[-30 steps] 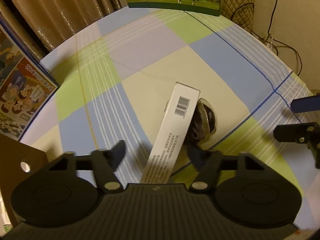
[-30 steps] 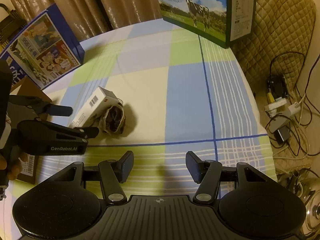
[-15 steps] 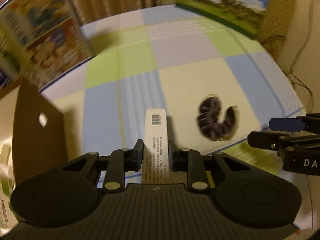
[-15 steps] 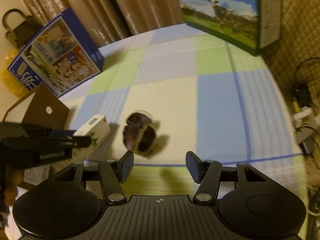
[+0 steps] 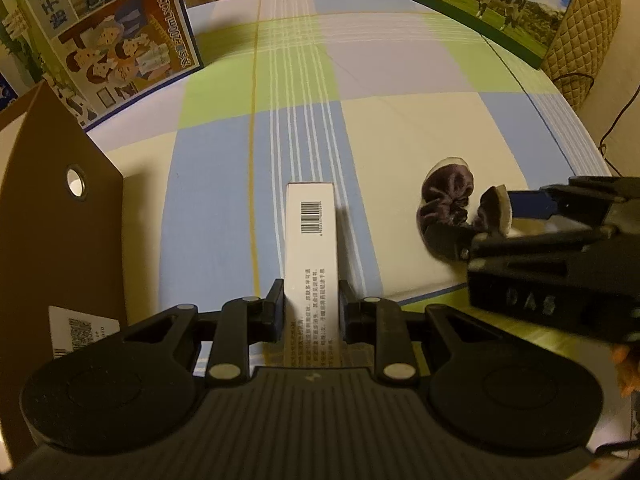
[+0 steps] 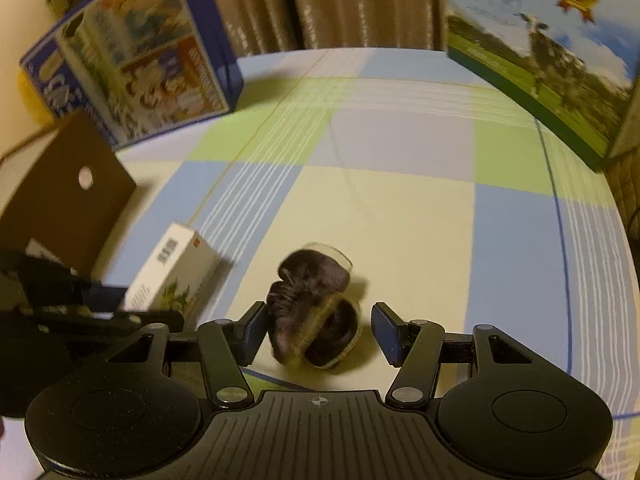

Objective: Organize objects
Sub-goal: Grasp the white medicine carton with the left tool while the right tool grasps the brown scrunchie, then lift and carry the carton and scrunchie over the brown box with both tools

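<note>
- Counts first: we see one white carton (image 5: 311,248), one dark purple scrunchie (image 5: 448,200), two big printed boxes and one brown cardboard box (image 5: 52,216).
- We see the left claw (image 5: 311,312) clamped on the white carton, one finger on each long side; the carton points away from the camera, far end above the checked cloth (image 5: 400,128).
- Carton top has a barcode and small printed text, too small for us to read; in the right wrist view its side shows a green plant print.
- We see the right claw (image 6: 320,330) spread wide, the scrunchie sitting between its fingers on the cloth; this view is blurred, so we cannot tell if a finger touches it.
- Scrunchie lies just right of the carton, apart from it.
- Blue box (image 5: 112,36) at far left: we read "1956" and "200mL"; cartoon people on it.
- Green box (image 5: 480,4) at far right shows a cow on grass; gold medal seen in the right view.
- Brown box at left has one round hole and one white label with a QR code.
- Right claw body reads "DAS".
</note>
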